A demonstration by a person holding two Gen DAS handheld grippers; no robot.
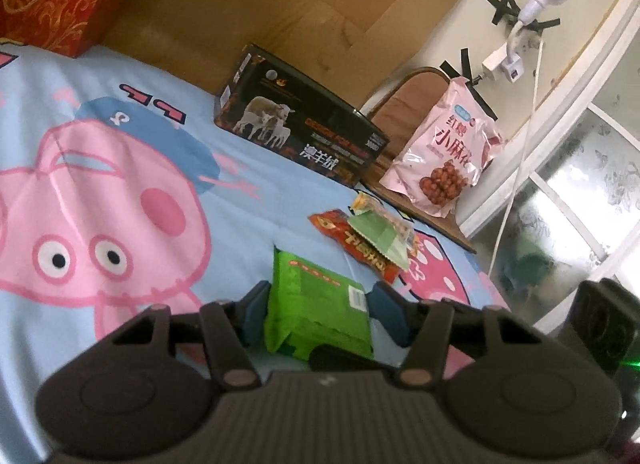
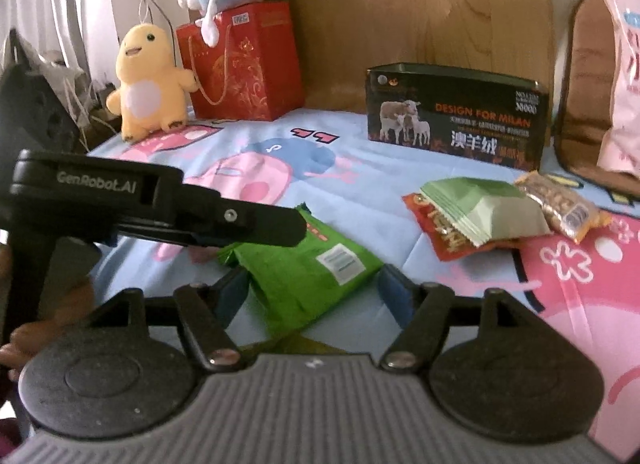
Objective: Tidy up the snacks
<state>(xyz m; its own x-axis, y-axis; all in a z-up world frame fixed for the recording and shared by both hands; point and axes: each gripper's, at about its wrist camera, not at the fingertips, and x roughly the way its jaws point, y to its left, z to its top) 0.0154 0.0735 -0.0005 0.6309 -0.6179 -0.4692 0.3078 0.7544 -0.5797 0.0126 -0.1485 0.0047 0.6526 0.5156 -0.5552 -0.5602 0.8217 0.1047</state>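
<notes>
A bright green snack packet (image 1: 316,304) (image 2: 312,268) hangs just above the cartoon bedsheet (image 1: 120,192). My left gripper (image 1: 320,292) is shut on it, a blue pad against each side; in the right wrist view that gripper (image 2: 296,228) reaches in from the left and pinches the packet's far end. My right gripper (image 2: 312,276) stands open around the packet's near part, with a gap at each finger. Further right, a pale green packet (image 2: 492,208) (image 1: 380,234) lies on a red packet (image 2: 440,236) (image 1: 360,246), with an orange nut packet (image 2: 560,208) (image 1: 366,204) beside them.
A dark box with sheep on it (image 2: 460,116) (image 1: 304,132) stands by the wooden headboard. A big pink snack bag (image 1: 444,152) (image 2: 620,84) leans on a brown seat (image 1: 412,104). A red gift bag (image 2: 244,64) and yellow plush toy (image 2: 148,80) sit at the back left.
</notes>
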